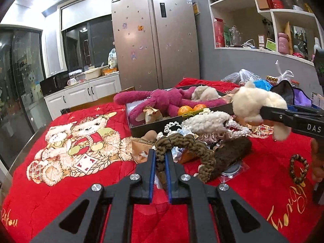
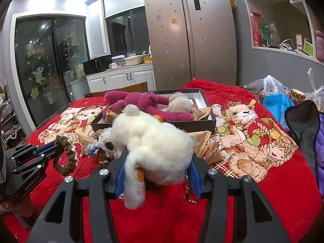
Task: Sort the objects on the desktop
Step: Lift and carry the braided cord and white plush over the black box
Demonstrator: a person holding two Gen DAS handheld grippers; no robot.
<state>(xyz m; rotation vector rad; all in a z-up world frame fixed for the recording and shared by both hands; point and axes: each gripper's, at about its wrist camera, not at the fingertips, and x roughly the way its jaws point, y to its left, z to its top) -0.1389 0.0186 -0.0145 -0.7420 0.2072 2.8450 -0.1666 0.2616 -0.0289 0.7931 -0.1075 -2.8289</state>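
On the red blanket [image 1: 81,182], the left tool [image 1: 160,156] was clamped on a brown crocheted loop [image 1: 182,143] before the black box [image 1: 154,125]; rightward, the right tool [image 2: 158,162] gripped a white plush toy [image 2: 154,141], apparently lifted clear.

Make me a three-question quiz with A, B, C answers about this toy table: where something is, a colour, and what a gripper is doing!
1. Where does the pink plush toy lie?
A. in the dark box
B. on the floor
C. on the fridge

2. What colour is the blanket?
A. blue
B. red
C. green

3. What does the right gripper hold?
A. nothing
B. an orange
C. a white plush toy

Answers:
1 A, it sprawls across the box.
2 B, red under everything.
3 C, its pads squeeze the white fluff.
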